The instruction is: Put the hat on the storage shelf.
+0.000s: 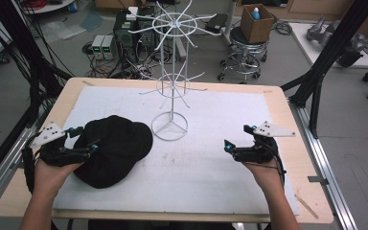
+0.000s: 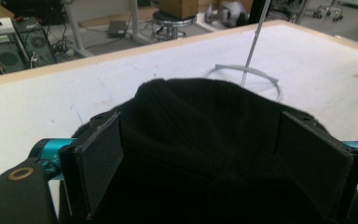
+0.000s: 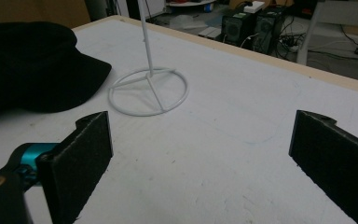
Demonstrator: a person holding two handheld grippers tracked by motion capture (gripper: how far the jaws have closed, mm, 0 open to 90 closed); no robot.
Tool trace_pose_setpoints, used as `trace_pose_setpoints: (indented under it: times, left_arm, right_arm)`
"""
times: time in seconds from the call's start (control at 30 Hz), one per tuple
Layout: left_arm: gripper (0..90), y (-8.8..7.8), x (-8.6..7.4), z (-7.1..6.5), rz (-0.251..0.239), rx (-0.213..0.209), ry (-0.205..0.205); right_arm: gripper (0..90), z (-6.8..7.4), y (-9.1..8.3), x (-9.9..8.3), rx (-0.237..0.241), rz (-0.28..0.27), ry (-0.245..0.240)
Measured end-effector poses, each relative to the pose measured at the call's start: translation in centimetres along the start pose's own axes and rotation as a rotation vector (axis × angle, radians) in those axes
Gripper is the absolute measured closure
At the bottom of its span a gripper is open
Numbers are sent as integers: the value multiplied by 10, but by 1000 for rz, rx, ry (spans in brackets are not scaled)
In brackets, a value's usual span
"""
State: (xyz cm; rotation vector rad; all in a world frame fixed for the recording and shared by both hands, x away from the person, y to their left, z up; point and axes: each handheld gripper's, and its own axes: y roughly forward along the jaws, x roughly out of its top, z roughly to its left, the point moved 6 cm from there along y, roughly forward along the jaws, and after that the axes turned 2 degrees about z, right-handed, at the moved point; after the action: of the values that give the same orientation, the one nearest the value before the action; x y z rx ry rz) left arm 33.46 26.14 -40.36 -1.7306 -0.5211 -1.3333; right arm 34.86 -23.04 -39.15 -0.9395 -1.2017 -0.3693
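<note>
A black cap lies on the white mat at the left, its brim pointing toward the white wire rack stand. My left gripper is at the cap's left edge. In the left gripper view the cap bulges between the wide-apart jaws, so my left gripper straddles it, open and not squeezing. My right gripper hovers open over bare mat on the right, well away from the cap. The right gripper view has my right gripper with nothing between its pads, the cap far left and the stand's ring base ahead.
The stand's ring base sits mid-table just right of the cap's brim, with hooked wire arms spreading above. The white mat covers most of the wooden table. A stool, a cardboard box and electronics stand on the floor beyond.
</note>
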Motion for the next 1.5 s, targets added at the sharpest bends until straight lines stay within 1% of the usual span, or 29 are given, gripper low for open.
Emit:
trace_pose_setpoints:
  times: [0.03,0.07,0.1,0.17,0.2,0.23,0.27,0.33,0.4,0.57,0.6,0.7,0.73,0.77,0.8,0.9,0.93,0.97,1.0,1.03,1.07,1.1,1.13,1.17,1.23,1.33,1.4,1.5]
  left_arm:
    - [160,0,0,0,0,0,0]
    - [160,3,-4,0,10,-5,-6]
    - [160,3,-4,0,10,-5,-6]
    - [160,6,-10,2,18,-16,-14]
    - [160,8,-14,3,22,-18,-10]
    - [159,8,-14,3,22,-18,-10]
    - [159,11,-19,3,33,-20,-7]
    - [159,14,-24,3,51,-22,-13]
    - [161,14,-26,2,63,-26,-14]
    - [174,13,-28,0,71,-19,-20]
    - [175,14,-30,-2,81,-11,-16]
    - [180,15,-33,-3,94,-12,-20]
    - [183,16,-36,-3,107,-14,-20]
    - [186,16,-36,-3,107,-14,-20]
    - [190,18,-38,-4,122,-20,-14]
    - [208,19,-41,-4,136,-25,-16]
    - [231,20,-43,-4,148,-37,-24]
    - [250,20,-43,-4,148,-37,-24]
    - [269,20,-45,-4,157,-52,-24]
    - [303,20,-45,-4,157,-52,-24]
    - [303,21,-46,-4,162,-60,-29]
    - [360,21,-47,-4,166,-65,-29]
    - [389,21,-47,-4,166,-65,-29]
    - [389,21,-47,-4,166,-69,-27]
    - [493,18,-45,-4,155,-64,-19]
    - [588,15,-43,-3,138,-55,-17]
    - [631,14,-43,-2,137,-53,-19]
    - [663,13,-41,-1,121,-64,-41]
  right_arm:
    - [51,0,0,0,1,1,4]
    - [51,0,0,0,1,1,4]
    - [51,0,0,0,1,1,4]
    - [51,0,0,0,1,1,1]
    - [51,0,0,0,1,2,4]
    - [51,0,0,0,1,2,4]
    - [51,0,0,0,0,4,1]
    - [51,0,1,0,0,3,-3]
    - [51,0,1,0,0,3,-5]
    - [51,-1,0,-1,-1,4,0]
    - [51,0,1,-1,0,7,2]
    - [51,0,1,-1,4,8,-1]
    - [51,1,1,-1,4,8,0]
    - [51,1,2,-1,3,9,-1]
    - [51,1,2,-1,4,9,0]
    - [51,1,2,0,7,6,-3]
    - [51,1,2,0,8,8,0]
    - [51,1,2,0,8,8,0]
    - [51,1,2,0,7,7,-2]
    - [51,1,2,0,7,7,-2]
    - [51,1,2,0,7,8,-1]
    - [51,1,3,0,6,9,-5]
    - [51,2,3,0,7,9,-3]
    - [51,2,3,0,7,9,-3]
    - [51,2,3,-1,8,11,-2]
    - [51,2,3,-1,8,10,-5]
    - [51,2,3,-1,9,11,-6]
    - [51,2,4,-1,7,13,-7]
